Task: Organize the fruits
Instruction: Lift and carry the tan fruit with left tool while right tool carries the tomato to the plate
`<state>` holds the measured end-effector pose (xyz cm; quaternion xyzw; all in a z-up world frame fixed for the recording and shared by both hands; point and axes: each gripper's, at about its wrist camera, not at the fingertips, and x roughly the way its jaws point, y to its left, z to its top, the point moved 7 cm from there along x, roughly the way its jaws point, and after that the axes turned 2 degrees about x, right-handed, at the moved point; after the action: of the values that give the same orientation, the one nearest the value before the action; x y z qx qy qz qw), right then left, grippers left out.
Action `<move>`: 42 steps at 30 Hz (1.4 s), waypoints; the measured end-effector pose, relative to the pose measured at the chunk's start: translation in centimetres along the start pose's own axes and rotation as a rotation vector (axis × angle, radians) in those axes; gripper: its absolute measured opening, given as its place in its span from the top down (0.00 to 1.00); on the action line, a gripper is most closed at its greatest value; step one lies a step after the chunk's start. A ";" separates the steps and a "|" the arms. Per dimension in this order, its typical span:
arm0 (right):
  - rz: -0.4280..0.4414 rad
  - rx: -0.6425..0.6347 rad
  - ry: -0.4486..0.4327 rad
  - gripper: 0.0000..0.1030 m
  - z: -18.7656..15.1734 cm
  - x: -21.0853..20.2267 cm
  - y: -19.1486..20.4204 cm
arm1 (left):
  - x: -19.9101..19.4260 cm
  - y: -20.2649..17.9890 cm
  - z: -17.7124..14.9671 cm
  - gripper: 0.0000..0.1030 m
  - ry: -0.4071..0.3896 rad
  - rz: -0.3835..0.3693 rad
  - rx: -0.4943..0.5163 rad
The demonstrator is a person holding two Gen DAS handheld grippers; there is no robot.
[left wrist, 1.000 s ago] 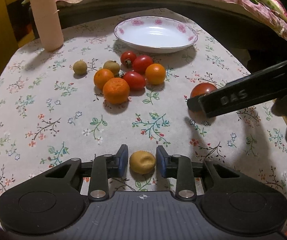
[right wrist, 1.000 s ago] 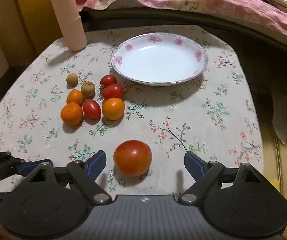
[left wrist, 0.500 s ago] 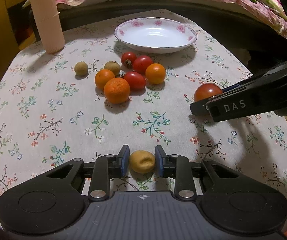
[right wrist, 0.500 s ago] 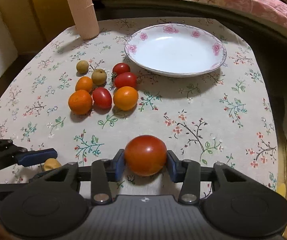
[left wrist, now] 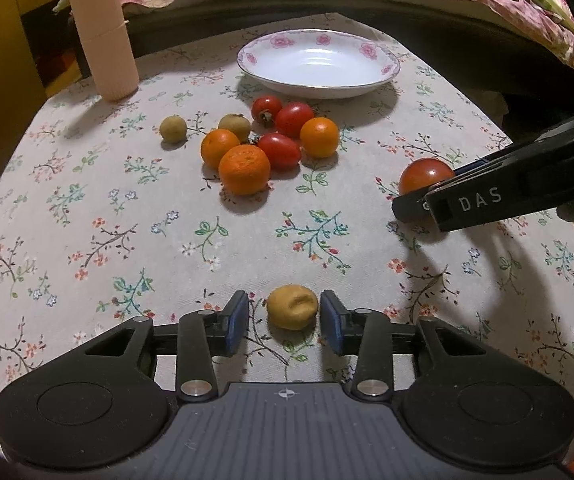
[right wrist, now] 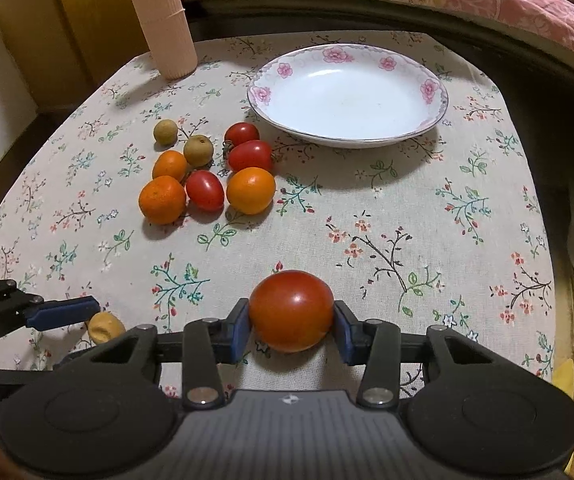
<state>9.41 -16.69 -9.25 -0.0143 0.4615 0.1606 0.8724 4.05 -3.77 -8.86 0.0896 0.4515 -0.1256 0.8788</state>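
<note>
Right wrist view: right gripper (right wrist: 292, 322) has its fingers (right wrist: 240, 326) pressed on both sides of the big red tomato (right wrist: 291, 310), which sits low on the floral desk (right wrist: 427, 208) at 6 o'clock of the frame. Its jaws closed in over the last second and now clamp it. The tomato's long axis runs left-right across the finger gap; which way the stem end points cannot be told.

Left wrist view: left gripper (left wrist: 283, 322) straddles the small tan fruit (left wrist: 292, 307). The jaws have just been opening; a clear gap shows on the left side, the right pad is just beside the fruit, not pressing, so nothing is held. The fruit lies on the desk, dented face toward the camera, long axis roughly left-right.

Only the left view shows the right gripper from the side, at 3 o'clock, with "DAS" lettering and the tomato poking out past its tip. Only the right view shows the left gripper's blue finger at 9 o'clock with the tan fruit beside it.

Both views: white plate (right wrist: 347, 92) with pink flowers at 12 o'clock, and a cluster (right wrist: 207, 172) of 3 oranges, 3 small red tomatoes and 2 brownish fruits at 10 to 11 o'clock, with a ribbed pink cylinder (right wrist: 161, 20) upright behind.
</note>
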 end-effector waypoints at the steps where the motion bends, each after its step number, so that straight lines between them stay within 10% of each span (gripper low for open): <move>1: -0.002 -0.003 0.001 0.57 0.0 0.0 0.0 | 0.0 -0.1 0.0 0.61 0.002 -0.001 0.005; 19: 0.007 0.009 -0.044 0.57 1.6 -1.8 0.2 | -1.0 1.0 5.8 0.66 -0.072 -0.037 -0.044; 42: -0.040 0.022 -0.076 0.57 12.2 2.2 -4.2 | 5.6 1.5 17.7 0.68 -0.133 -0.061 0.005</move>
<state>21.53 -18.03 -4.58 -0.0080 0.4295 0.1385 0.8923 21.29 -7.91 -3.19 0.0696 0.3944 -0.1594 0.9023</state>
